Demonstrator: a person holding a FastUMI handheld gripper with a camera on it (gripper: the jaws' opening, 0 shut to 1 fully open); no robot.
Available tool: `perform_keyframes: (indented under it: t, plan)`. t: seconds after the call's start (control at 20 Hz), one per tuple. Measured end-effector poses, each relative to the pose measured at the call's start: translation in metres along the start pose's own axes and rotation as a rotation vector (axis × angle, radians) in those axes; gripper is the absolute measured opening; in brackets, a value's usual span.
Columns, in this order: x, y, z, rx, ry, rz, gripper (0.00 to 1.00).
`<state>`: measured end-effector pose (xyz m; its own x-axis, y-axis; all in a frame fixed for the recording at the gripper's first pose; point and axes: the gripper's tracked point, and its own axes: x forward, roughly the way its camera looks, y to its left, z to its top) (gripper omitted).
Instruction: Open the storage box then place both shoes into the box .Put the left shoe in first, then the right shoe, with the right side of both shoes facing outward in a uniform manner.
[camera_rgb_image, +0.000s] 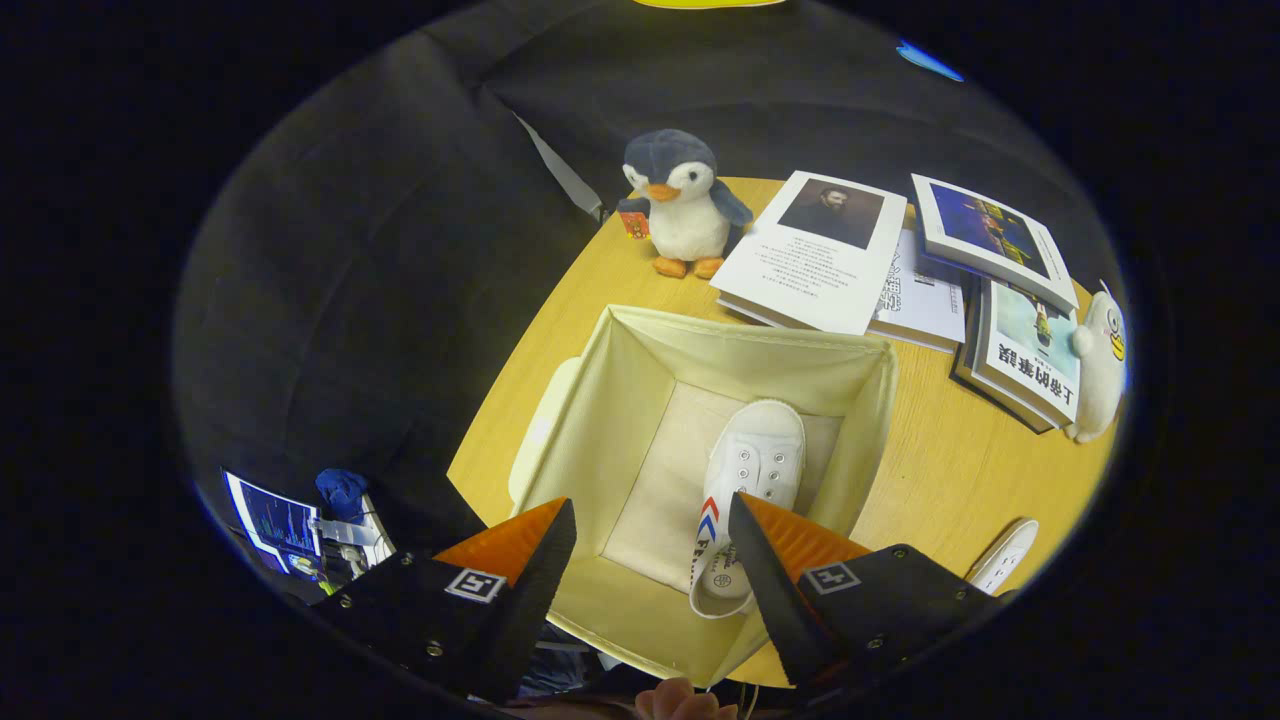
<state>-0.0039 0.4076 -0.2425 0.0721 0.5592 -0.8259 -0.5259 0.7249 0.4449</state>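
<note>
Cream fabric storage box (640, 350) sits open on the wooden table (940, 470), one white canvas shoe (745, 480) already lying inside against its right wall. My jaws (652, 525) hang apart above it, holding nothing. Second white shoe (1003, 557) waits on the table just right of the box; I reckon that's next, same side outward.

The gripper (652, 525) has two wedge-shaped fingers (520, 570) tapering to points — each on a black housing bearing a square black-and-white marker tag (474, 585) and small silver screws (434, 649).
</note>
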Motion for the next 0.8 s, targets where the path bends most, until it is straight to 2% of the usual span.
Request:
perform_keyframes:
  t: [0.4,0.6,0.8]
  plan:
    - [-0.041,-0.016,0.007,0.025,-0.075,0.016,0.93]
    - [-0.077,-0.041,0.000,0.057,-0.138,0.025,0.93]
    - [-0.112,-0.092,-0.015,0.114,-0.193,-0.032,0.92]
